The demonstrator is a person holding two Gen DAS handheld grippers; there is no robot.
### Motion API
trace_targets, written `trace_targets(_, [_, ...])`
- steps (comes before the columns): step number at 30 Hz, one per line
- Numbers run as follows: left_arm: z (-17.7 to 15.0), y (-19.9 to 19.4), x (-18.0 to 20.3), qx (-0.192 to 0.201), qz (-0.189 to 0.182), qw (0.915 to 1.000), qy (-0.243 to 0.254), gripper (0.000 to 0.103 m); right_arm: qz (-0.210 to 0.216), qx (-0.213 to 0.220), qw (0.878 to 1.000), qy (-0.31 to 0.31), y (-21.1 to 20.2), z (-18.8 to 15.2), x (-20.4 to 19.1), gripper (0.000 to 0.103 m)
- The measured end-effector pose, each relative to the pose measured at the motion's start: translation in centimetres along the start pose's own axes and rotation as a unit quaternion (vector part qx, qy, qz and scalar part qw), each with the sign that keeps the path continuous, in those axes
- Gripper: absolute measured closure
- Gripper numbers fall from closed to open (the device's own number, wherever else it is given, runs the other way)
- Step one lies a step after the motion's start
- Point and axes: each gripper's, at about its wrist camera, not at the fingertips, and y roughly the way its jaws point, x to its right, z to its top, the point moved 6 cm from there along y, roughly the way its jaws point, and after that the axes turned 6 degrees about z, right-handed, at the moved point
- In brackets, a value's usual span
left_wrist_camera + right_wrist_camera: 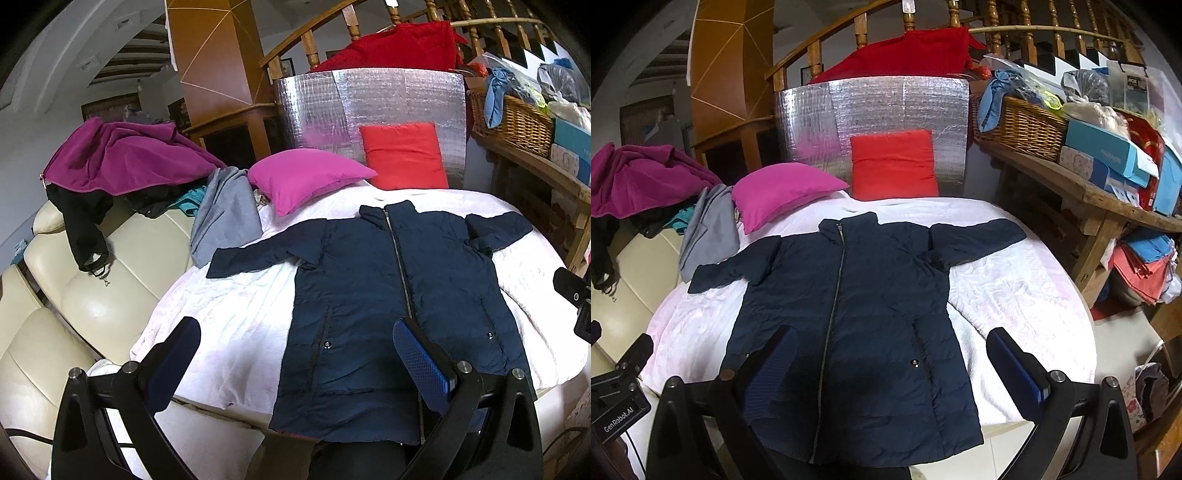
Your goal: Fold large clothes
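Note:
A long navy zip-up jacket point(373, 295) lies flat, front up, on a white blanket point(229, 310), both sleeves spread sideways. It also shows in the right wrist view point(857, 317). My left gripper point(295, 354) is open and empty, held above the jacket's lower left part near the hem. My right gripper point(886, 362) is open and empty, held above the jacket's lower right part, with the blanket point(1027, 295) to its right. The left gripper's body shows at the right wrist view's lower left edge point(617, 387).
A magenta pillow point(306, 177) and a red pillow point(402, 155) lie past the collar, before a silver foil panel point(369, 99). A cream sofa point(85, 302) on the left carries a purple garment point(122, 155) and a grey one point(225, 221). A wooden bench point(1071, 184) with a wicker basket point(1019, 122) stands right.

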Motion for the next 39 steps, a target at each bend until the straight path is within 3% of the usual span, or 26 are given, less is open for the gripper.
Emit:
trace_targets(25, [0.5,3.0,1.3,-0.024,-0.009,0.9997,0.006,0.0,-0.009,-0.011,1.0,-0.008,2.4,0.5,0.3,0.0])
trace_targets(28, [0.9,5.5,2.0,-0.047,-0.024,0.9986,0.009,0.0,-0.002,-0.019,1.0,0.006,4.0,0.9,1.3,0.0])
trace_targets(33, [1.0,14.3,5.2,-0.141,-0.039,0.989,0.017,0.0,0.026,-0.04,0.997,0.062,8.6,2.0,6.3,0.0])
trace_targets(36, [0.4,19.6,7.5,-0.184,-0.029,0.9822,0.02,0.0,0.071,-0.06,0.987,0.134,12.9,2.9,11.4,0.0])
trace_targets(39, [-0.1,23.8,9.6,-0.207,-0.019,0.978,0.016,0.0,0.079,-0.079,0.974,0.195,17.7,3.7,17.0,0.0])
